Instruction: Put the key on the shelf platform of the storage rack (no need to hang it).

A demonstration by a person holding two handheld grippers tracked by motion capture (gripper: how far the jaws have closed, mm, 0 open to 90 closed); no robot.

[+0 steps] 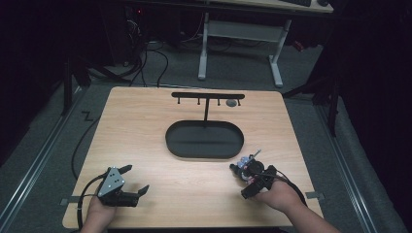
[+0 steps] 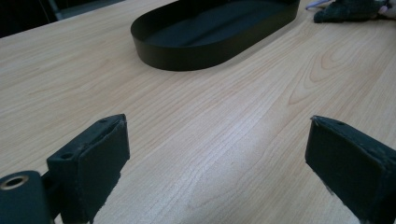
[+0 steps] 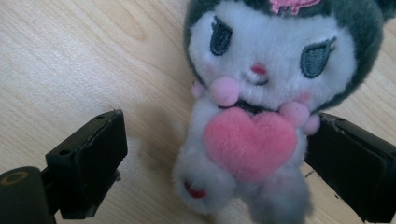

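1. While the right gripper (image 3: 215, 163) straddles the plush toy (image 3: 261, 93) at the table's (image 1: 145, 136) near right, its jaws stand apart: one nearly at the toy's side, the other clear of it. No hold yet.
2. Toy lies face-up on bare wood, likely set for pickup.
3. Left gripper (image 1: 133, 178) gapes wide, empty, near left.
4. Black oval tray (image 1: 175, 145) lies beyond, mid-table, below a hook rack (image 1: 208, 96); probable destination.

On the wooden table (image 1: 145, 131), a black oval tray (image 1: 204, 139) is sitting near the middle below a black hook stand (image 1: 208, 98) by the far edge, while the left gripper (image 1: 136, 179) is resting open near the front left corner and the right gripper (image 1: 239, 180) is reaching around a small plush toy (image 1: 247, 166) near the front right.
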